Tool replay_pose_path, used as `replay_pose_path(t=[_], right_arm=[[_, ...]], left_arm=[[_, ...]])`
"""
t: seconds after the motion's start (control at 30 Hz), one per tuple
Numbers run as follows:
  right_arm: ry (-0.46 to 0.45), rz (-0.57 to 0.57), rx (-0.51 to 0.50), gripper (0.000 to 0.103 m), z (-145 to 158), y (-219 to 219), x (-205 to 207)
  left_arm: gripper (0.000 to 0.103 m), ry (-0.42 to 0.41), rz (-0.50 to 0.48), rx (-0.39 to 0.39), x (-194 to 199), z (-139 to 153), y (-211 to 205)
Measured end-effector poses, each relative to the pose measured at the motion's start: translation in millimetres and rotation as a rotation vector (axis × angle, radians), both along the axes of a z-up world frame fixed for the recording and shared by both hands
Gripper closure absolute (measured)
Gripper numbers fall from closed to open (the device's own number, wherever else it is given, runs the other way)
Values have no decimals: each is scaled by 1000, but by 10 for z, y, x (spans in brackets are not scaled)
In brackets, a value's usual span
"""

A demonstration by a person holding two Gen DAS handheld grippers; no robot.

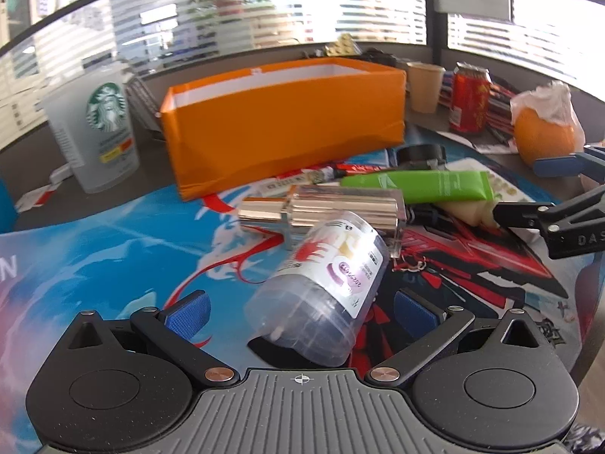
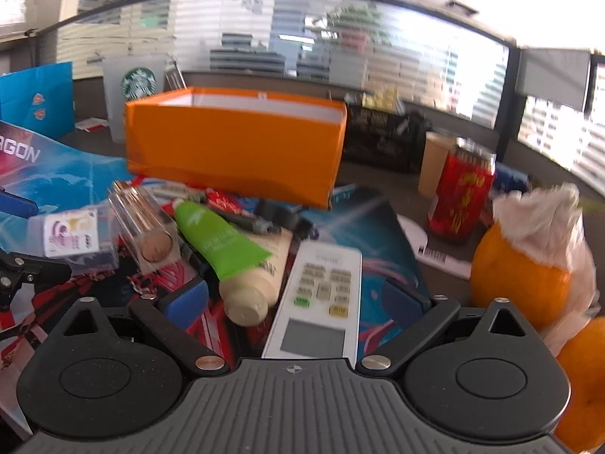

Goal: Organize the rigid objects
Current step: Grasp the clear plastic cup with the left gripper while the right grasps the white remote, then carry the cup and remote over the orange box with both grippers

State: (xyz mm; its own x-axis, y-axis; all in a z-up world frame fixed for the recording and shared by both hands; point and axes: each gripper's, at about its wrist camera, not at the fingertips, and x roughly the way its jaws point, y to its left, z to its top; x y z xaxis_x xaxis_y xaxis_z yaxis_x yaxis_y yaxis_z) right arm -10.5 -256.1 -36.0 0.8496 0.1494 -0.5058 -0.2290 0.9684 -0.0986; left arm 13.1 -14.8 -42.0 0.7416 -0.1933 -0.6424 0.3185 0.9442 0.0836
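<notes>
Lying at nine o'clock on the printed mat (image 1: 94, 261) is one Starbucks cup (image 1: 99, 128), upright. One orange box (image 1: 280, 121) stands open-topped at twelve o'clock. One clear jar (image 1: 325, 283) lies tilted between the spread blue pads of the left gripper (image 1: 300, 308); neither pad touches it. One clear rectangular bottle (image 1: 332, 208) lies just behind the jar. One green tube (image 2: 219, 238) rests across one cream tube (image 2: 257, 283) at centre. One white remote (image 2: 321, 295) lies between the wide-apart pads of the right gripper (image 2: 298, 295), ungripped. One red can (image 2: 459, 196) and one paper cup (image 2: 435, 162) stand at two o'clock; two oranges (image 2: 518, 283) sit at three o'clock.
</notes>
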Motion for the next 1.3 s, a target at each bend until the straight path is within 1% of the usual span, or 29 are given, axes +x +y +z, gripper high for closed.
replay_pose_path(t=[0.03, 0.07, 0.17, 0.2, 0.23, 0.3, 0.33, 0.37, 0.47, 0.6, 0.63, 0.67, 0.7, 0.77, 0.8, 0.83, 0.87, 0.93, 1.07, 1.17, 1.3], right_arm=[[15, -8, -1, 12, -29, -11, 31], [27, -16, -2, 12, -67, -24, 53], [57, -13, 50, 12, -129, -103, 98], [75, -13, 60, 12, -151, -116, 119], [94, -12, 67, 12, -180, -128, 145], [135, -16, 74, 9, -251, -155, 198], [128, -16, 78, 6, -261, -168, 195], [135, -14, 80, 0, -255, -175, 206], [157, -3, 69, 0, -253, -175, 248], [151, -22, 75, 1, -258, -163, 237], [143, -32, 78, 4, -261, -162, 230], [135, -31, 77, 20, -256, -154, 221], [122, -22, 83, 23, -238, -146, 200], [121, -44, 67, 30, -222, -133, 207], [116, -47, 68, 34, -218, -138, 203], [109, -63, 69, 49, -206, -152, 197], [101, -72, 70, 51, -195, -169, 194], [106, -74, 92, 51, -197, -205, 198], [104, -84, 99, 52, -197, -217, 200], [77, -109, 150, 53, -131, -296, 148], [55, -113, 198, 53, 1, -373, 127]], left_arm=[[0, 9, -7, -1, 36, -23, -7], [0, 19, -13, -4, 69, -49, -9], [0, 60, -20, -17, 183, -120, 5], [0, 68, -25, -33, 205, -134, 17], [0, 77, -31, -52, 230, -142, 31], [0, 74, -40, -55, 263, -148, 31], [0, 70, -47, -53, 278, -151, 25], [0, 67, -54, -55, 295, -155, 21], [0, 60, -56, -56, 331, -160, -2], [1, 55, -58, -57, 368, -163, -20], [2, 54, -62, -59, 368, -161, -21], [10, 46, -72, -61, 356, -149, -22], [25, 37, -81, -65, 339, -134, -17], [37, 31, -98, -68, 324, -110, -25], [37, 32, -109, -67, 322, -104, -28], [38, 31, -116, -64, 318, -102, -30], [38, 31, -121, -66, 313, -100, -26], [39, 34, -121, -75, 313, -94, -15], [40, 53, -107, -126, 313, -44, 66], [40, 11, -87, -114, 264, 46, 118], [40, -14, -86, -134, 249, 188, 203]])
